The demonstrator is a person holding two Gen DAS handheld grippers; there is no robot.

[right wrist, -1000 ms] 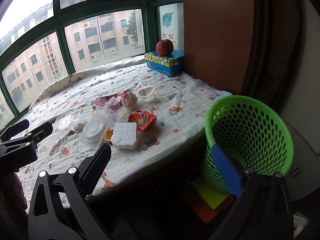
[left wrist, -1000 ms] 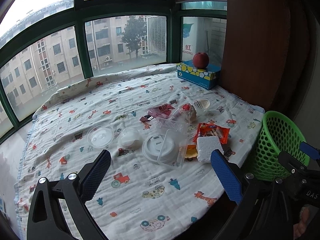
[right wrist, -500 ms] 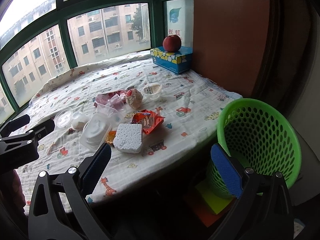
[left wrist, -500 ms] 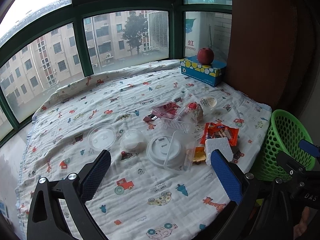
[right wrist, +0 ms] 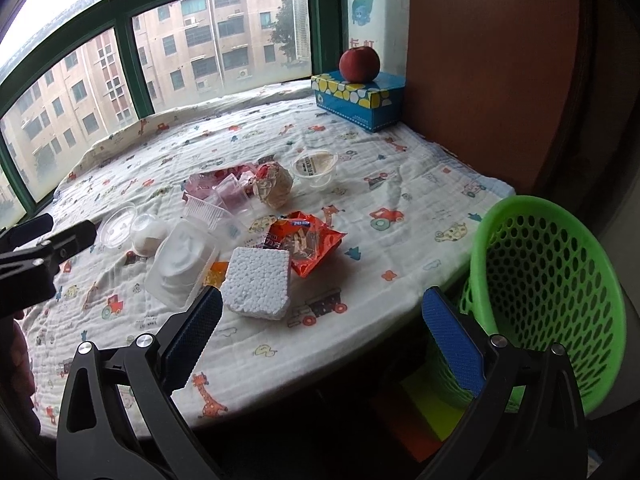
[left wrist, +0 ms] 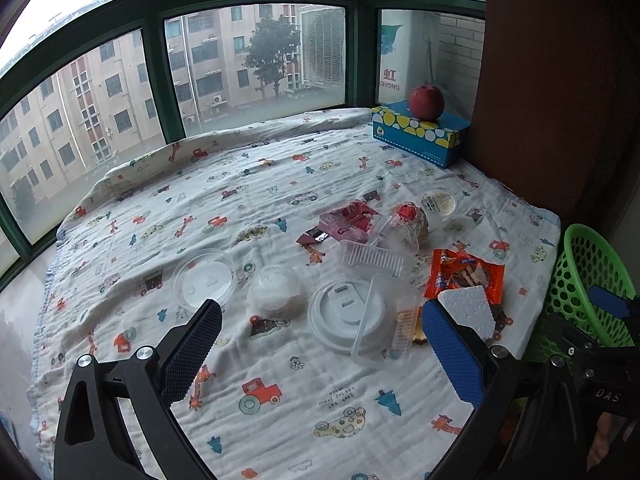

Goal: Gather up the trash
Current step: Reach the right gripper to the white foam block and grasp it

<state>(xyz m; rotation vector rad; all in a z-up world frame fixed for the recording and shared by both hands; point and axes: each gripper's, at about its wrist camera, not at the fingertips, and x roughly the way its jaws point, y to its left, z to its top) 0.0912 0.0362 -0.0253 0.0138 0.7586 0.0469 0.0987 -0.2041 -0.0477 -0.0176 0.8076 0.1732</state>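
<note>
A: Which step is this?

B: The approach, I'd say. Both grippers hang above the patterned cloth [left wrist: 280, 184], nothing picked yet. The left gripper [left wrist: 320, 344] is spread wide and empty; the right gripper [right wrist: 320, 328] likewise, jaws apart, holding nothing

A: Where's the trash?

B: Just ahead of the left gripper: a white cup lid [left wrist: 346, 314] under a clear plastic tray [left wrist: 384, 320], a clear round lid [left wrist: 204, 278] and a small clear cup [left wrist: 274, 290] ahead to its left. Ahead of the right gripper lies a white foam block [right wrist: 258, 282], touching an orange snack wrapper [right wrist: 304, 242]. The green basket [right wrist: 548, 272] stands off the cloth's edge, to that gripper's right

A: Next move?

B: Probably lowering the right gripper over the foam block and closing across its sides, then swinging right to the basket

A: Any change from a second ago?

B: Both views have crept nearer the pile; the items haven't moved, and the jaws are as wide as before
</note>
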